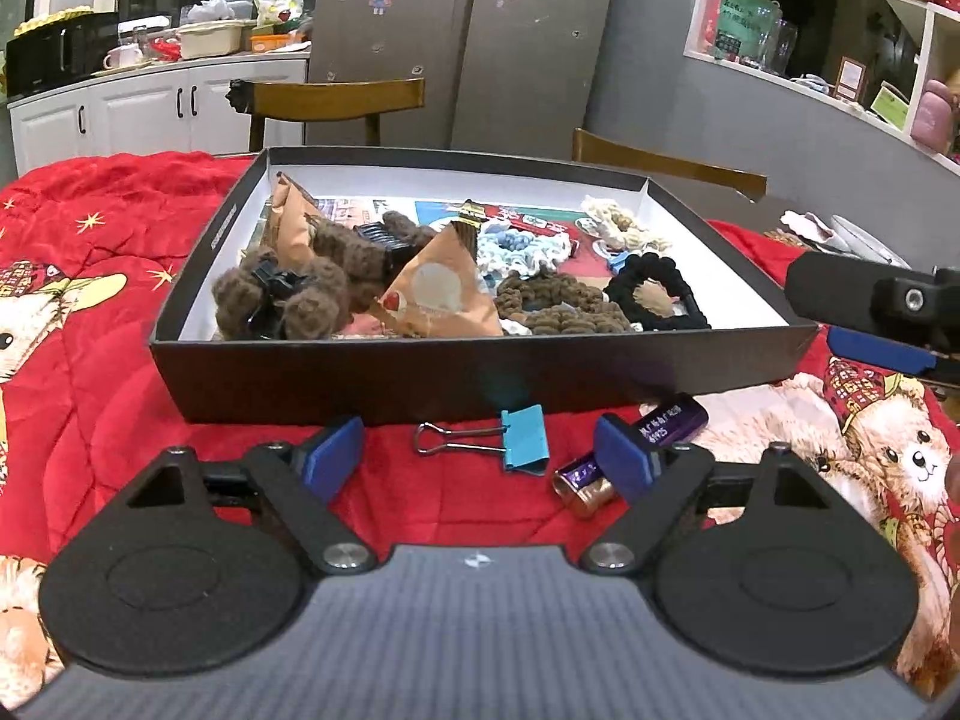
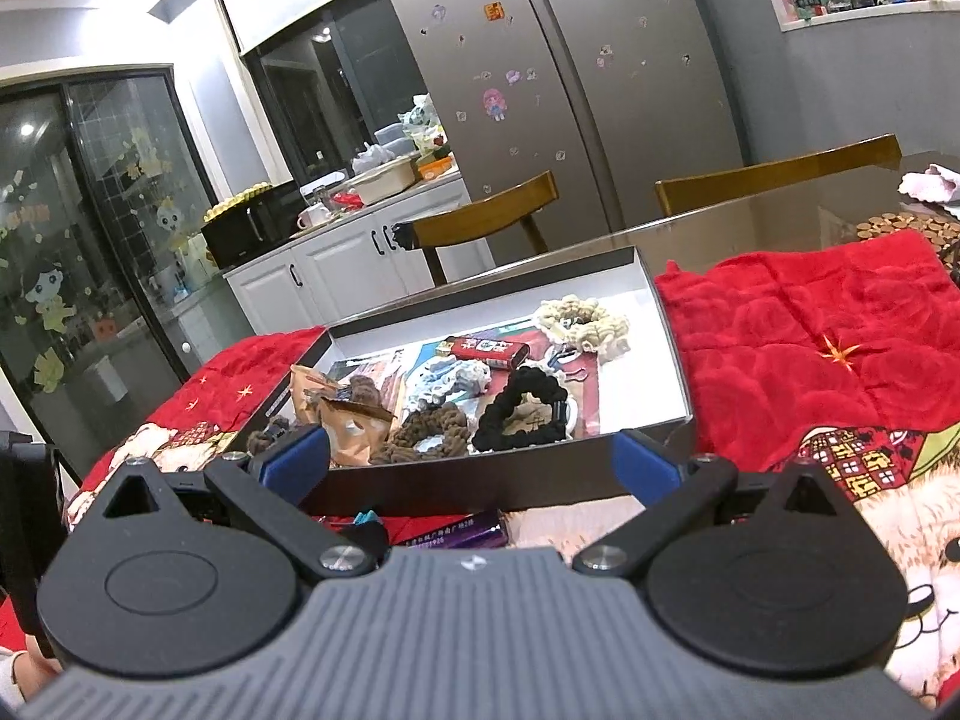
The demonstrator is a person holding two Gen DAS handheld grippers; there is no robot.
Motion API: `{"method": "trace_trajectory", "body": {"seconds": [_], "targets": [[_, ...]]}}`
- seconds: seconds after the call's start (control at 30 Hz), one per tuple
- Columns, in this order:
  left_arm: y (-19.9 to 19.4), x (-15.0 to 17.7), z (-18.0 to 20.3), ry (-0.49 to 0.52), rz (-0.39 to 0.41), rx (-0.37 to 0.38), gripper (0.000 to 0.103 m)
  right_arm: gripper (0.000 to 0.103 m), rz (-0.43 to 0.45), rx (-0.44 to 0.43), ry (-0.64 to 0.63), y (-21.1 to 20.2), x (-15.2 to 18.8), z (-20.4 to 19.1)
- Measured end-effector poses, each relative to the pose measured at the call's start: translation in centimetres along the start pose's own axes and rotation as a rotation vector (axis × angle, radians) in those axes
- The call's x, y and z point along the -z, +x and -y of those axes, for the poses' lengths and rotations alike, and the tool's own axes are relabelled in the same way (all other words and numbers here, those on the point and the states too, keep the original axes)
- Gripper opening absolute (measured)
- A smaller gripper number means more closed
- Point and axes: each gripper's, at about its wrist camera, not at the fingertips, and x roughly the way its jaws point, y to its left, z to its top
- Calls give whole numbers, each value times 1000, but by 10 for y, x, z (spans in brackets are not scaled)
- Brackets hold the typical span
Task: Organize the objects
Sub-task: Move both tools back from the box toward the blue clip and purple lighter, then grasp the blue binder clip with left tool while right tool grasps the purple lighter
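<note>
Against the near wall of the black box [image 1: 372,384], on the red quilt [image 1: 102,324]: blue binder clip [image 1: 525,438] lying flat, wire handles pointing left, clear of both blue pads. Left gripper [image 1: 477,459] spread wide, nothing between its fingers, clip roughly midway in the gap. Right-hand pad [image 1: 624,459] overlapping a purple-and-copper battery [image 1: 585,480]; contact or mere overlap not determinable. Second purple battery [image 1: 675,423] beside it, close to the box wall, label print unreadable.

Inside the box: brown knitted scrunchies [image 1: 312,300], black claw clip [image 1: 276,288] partly buried among them, tan paper packets [image 1: 441,294], pale blue scrunchie [image 1: 516,249], cream scrunchie [image 1: 618,222], black scrunchie [image 1: 657,294]. Items beneath these largely covered; printed sheets on the box floor legible only as colour patches.

At the box's right end, seen from the left wrist: right gripper [image 1: 870,324] entering from the frame edge, only one dark finger and a blue pad showing. From the right wrist view, right gripper [image 2: 471,459] standing wide, empty, fingers framing the near wall of the box [image 2: 480,483]. Below that wall, purple battery [image 2: 462,531] and a sliver of the blue clip [image 2: 366,517] mostly hidden by the gripper body. Red packet [image 2: 489,351] deep in the box, lettering too small to read. Far-left edge of that view: dark shape, cut off, unidentified.
</note>
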Motion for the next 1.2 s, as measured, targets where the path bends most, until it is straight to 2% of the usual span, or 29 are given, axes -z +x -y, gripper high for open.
{"method": "trace_trajectory", "body": {"seconds": [0.2,0.27,0.37,0.5,0.67,1.0,1.07,1.2], "targets": [[-3,2,-6,2,4,0,76,103,-9,-2,5,2,1,-1],[-2,3,0,38,-2,-19,76,103,-8,5,3,2,1,0],[1,3,7,78,-14,-37,82,103,-10,9,18,3,2,2],[6,2,12,61,-20,-49,89,103,-15,7,47,4,1,5],[9,2,18,91,-28,-76,89,103,-16,14,43,5,2,6],[-1,5,7,61,4,-118,58,103,-28,16,-2,10,3,5],[-2,5,6,59,6,-124,54,103,-29,28,1,11,4,6],[-6,7,3,61,7,-115,54,103,-44,30,11,15,5,9]]}}
